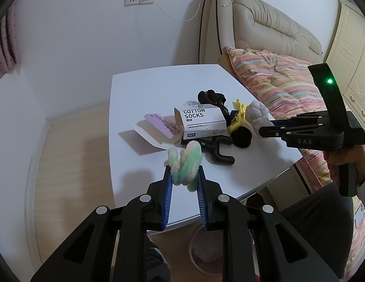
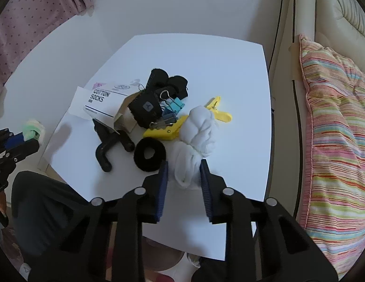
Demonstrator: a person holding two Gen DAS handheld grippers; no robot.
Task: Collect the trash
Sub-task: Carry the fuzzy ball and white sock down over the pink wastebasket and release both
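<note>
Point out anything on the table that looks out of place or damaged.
The COTTON SOCKS box lies with an end flap open, partly over a black hook. A flattened, opened pink carton lies beside it. Clips, black fabric pieces and a white sock lie jumbled together.

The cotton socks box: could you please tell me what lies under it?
A black hooked piece pokes out from under the cotton socks box, which rests on the white table. How far it runs beneath is covered.
</note>
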